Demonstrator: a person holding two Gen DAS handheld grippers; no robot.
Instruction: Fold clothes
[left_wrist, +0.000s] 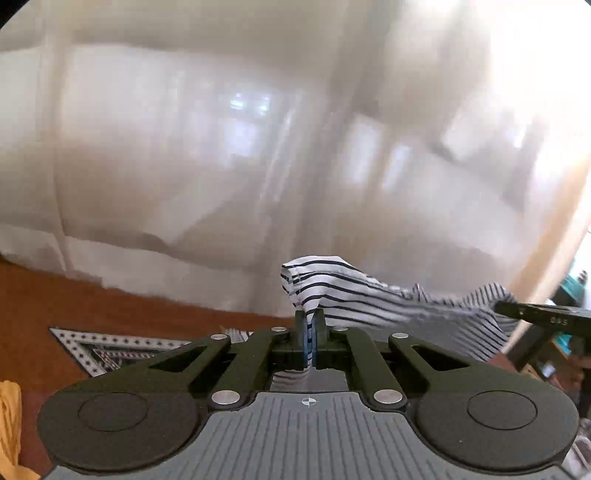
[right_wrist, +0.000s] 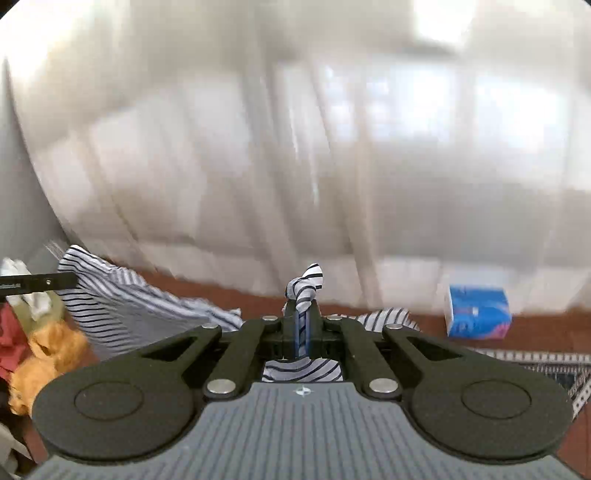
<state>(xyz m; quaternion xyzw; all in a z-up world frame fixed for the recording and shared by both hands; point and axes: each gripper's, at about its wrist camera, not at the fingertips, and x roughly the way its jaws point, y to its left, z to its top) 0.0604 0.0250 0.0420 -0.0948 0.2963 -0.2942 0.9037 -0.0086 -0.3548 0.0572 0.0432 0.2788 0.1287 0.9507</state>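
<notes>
Left claw (left_wrist: 309, 325): pressed together, pinching 1 bunched corner of the striped shirt (left_wrist: 369, 295). Right claw (right_wrist: 302, 317): likewise pinching another corner. Shirt hangs stretched between the 2 above the floor (left_wrist: 110, 306), probably held spread for folding.

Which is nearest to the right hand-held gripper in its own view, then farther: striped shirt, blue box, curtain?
1. Striped shirt: clamped in the right hand-held gripper.
2. Blue box: on the floor, ahead to the right.
3. Curtain: hanging behind the box, across the back.
</notes>
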